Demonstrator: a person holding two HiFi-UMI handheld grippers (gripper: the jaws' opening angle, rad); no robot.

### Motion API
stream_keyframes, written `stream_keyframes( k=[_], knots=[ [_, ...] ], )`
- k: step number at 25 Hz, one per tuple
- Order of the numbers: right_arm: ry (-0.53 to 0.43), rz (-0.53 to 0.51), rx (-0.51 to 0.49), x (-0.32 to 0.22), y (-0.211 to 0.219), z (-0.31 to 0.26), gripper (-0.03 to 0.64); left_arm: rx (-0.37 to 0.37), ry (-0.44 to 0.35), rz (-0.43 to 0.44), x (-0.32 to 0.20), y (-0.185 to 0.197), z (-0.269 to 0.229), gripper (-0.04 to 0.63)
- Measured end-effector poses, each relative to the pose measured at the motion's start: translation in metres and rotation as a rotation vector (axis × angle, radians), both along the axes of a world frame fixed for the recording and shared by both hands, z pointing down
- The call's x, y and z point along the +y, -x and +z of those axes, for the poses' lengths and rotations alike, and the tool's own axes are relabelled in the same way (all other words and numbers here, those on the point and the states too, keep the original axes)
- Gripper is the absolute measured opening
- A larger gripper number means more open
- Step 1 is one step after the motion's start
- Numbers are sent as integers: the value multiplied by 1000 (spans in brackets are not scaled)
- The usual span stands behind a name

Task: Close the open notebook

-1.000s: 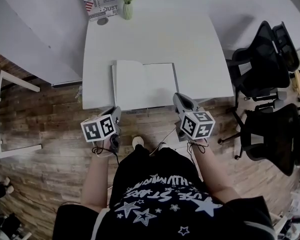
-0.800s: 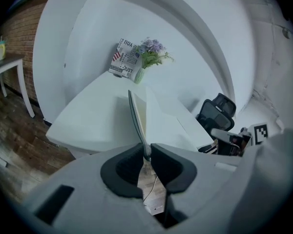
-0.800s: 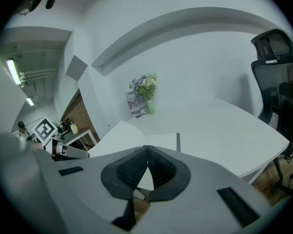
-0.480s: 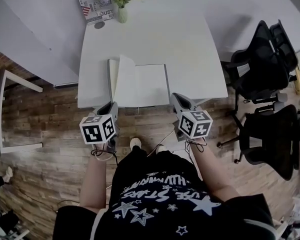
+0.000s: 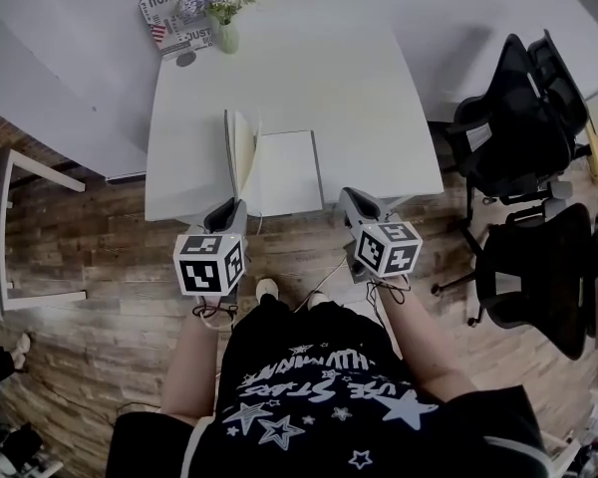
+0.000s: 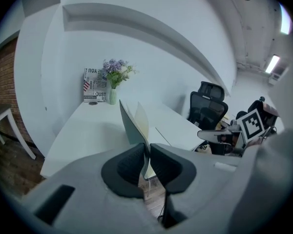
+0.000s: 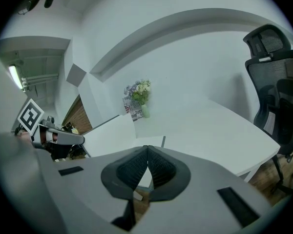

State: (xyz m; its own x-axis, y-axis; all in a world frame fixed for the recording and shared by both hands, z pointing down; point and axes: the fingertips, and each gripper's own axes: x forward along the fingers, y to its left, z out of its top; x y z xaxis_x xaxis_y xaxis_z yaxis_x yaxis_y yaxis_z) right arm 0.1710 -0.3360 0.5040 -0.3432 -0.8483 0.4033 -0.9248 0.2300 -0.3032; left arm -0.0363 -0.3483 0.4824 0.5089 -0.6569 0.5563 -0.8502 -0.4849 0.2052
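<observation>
The notebook lies near the front edge of the white table. Its right half lies flat, and its left cover with a few pages stands almost upright. My left gripper is shut on the lower edge of that cover, which shows pinched between the pads in the left gripper view as a raised cover above my left gripper. My right gripper hovers at the table's front edge, just right of the notebook, shut with nothing in it. In the right gripper view my right gripper points over the flat page.
A vase of flowers and a printed card stand at the table's far left corner. Black office chairs crowd the right side. A white side table stands at the left over the wooden floor.
The left cover has swung up from flat to nearly upright. My left gripper rose and moved right with it. My right gripper shifted only slightly.
</observation>
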Motion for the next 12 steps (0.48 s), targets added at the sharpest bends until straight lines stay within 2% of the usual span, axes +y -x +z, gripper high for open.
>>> stream_keyframes(
  k=[5, 12],
  knots=[
    [0, 17, -7, 4, -18, 0, 2, -24, -24, 43, 2, -31, -5, 48],
    [3, 44, -22, 10, -42, 4, 2, -103, -64, 112, 4, -78, 2, 46]
  ],
)
